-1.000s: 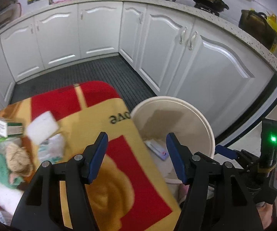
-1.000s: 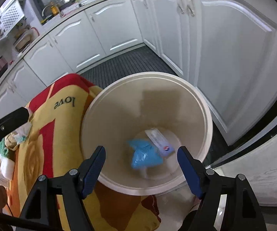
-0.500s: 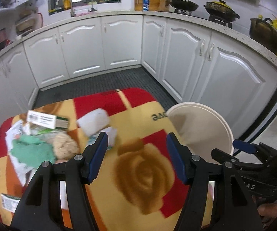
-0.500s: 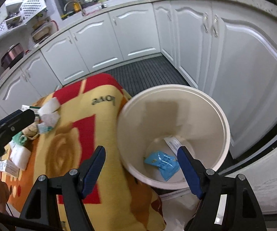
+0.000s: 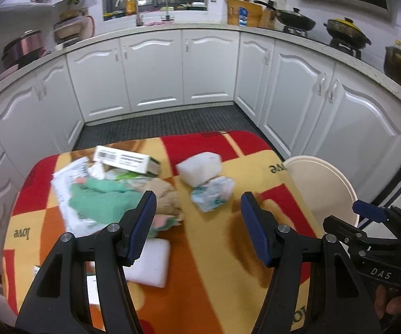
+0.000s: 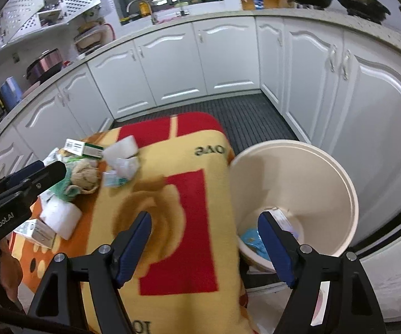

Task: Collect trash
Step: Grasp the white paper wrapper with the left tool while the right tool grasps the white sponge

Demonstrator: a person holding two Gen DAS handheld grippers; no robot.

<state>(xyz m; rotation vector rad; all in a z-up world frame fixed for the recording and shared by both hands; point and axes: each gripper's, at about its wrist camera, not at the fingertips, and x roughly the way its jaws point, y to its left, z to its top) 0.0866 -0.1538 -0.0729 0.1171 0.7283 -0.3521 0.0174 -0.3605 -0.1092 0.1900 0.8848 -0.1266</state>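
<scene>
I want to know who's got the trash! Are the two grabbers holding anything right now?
No. The left gripper and right gripper are both empty; the right one's jaws are opening with nothing between them.

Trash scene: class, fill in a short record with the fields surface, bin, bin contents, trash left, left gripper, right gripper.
surface: blanket, red and yellow
bin: cream bucket, beside the blanket's right edge
bin contents: blue wrapper, white packet
trash left: box, green cloth, white blocks, crumpled paper
left gripper: open, empty
right gripper: jaws opening, empty
</scene>
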